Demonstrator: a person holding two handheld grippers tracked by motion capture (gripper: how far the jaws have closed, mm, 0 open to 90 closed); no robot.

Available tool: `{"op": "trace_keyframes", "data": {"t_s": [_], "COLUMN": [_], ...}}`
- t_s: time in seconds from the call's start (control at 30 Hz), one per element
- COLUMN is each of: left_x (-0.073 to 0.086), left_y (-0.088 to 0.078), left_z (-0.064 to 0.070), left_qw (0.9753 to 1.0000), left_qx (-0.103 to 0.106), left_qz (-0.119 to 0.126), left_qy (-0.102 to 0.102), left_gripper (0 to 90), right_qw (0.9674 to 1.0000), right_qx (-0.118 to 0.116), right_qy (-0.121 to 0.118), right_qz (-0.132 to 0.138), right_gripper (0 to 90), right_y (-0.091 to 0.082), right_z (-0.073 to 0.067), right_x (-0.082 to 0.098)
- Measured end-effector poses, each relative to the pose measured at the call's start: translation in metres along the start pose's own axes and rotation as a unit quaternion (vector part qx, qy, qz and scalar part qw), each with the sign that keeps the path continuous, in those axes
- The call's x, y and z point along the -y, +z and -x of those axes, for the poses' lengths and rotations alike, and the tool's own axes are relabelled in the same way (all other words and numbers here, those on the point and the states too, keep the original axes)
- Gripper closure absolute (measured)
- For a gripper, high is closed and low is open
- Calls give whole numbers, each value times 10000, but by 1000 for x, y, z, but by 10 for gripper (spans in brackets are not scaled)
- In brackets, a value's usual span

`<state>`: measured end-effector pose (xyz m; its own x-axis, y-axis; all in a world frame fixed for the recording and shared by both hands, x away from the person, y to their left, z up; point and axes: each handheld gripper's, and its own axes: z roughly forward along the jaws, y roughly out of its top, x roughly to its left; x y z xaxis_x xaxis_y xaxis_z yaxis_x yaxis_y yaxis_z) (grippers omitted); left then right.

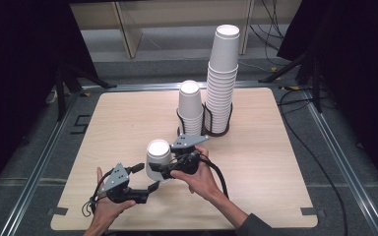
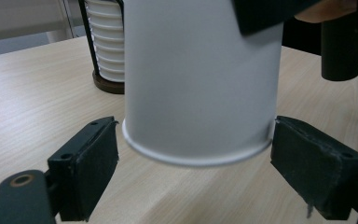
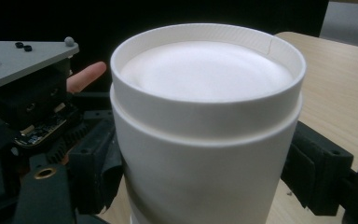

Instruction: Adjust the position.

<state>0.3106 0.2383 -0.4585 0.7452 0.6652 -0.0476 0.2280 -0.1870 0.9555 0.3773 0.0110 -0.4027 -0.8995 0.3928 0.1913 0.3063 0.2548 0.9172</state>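
Upside-down white paper cup [image 1: 158, 160] lifted off table, pinched in your right gripper [image 1: 163, 170]; left gripper [image 1: 146, 178] jaws spread at its rim, not gripping; two racked cup stacks [image 1: 221, 81] behind; stacking remains

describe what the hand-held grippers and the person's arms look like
Each hand-held gripper, left and right, is black with two blocky, flat-padded jaws, a grey three-cornered plate with small dark studs on top, and a black cable trailing back. The person's right arm ends in a dark sleeve.
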Motion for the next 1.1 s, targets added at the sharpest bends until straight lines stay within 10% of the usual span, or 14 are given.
{"op": "trace_keyframes", "data": {"t_s": [0.77,0.87,1.1], "left_x": [0,0,-1], "left_y": [11,9,8], "left_z": [0,1,1], "left_qw": [9997,9999,9997], "left_qx": [60,47,0], "left_qz": [159,72,-76], "left_qy": [-197,-114,240], "left_gripper": [33,84,124], "right_qw": [9996,9986,9984], "right_qx": [-270,-390,-488], "right_qy": [74,342,104], "right_qz": [84,-41,-253], "right_gripper": [222,199,155], "right_y": [12,11,-2], "right_z": [-19,-17,-12], "right_x": [3,3,-7]}}
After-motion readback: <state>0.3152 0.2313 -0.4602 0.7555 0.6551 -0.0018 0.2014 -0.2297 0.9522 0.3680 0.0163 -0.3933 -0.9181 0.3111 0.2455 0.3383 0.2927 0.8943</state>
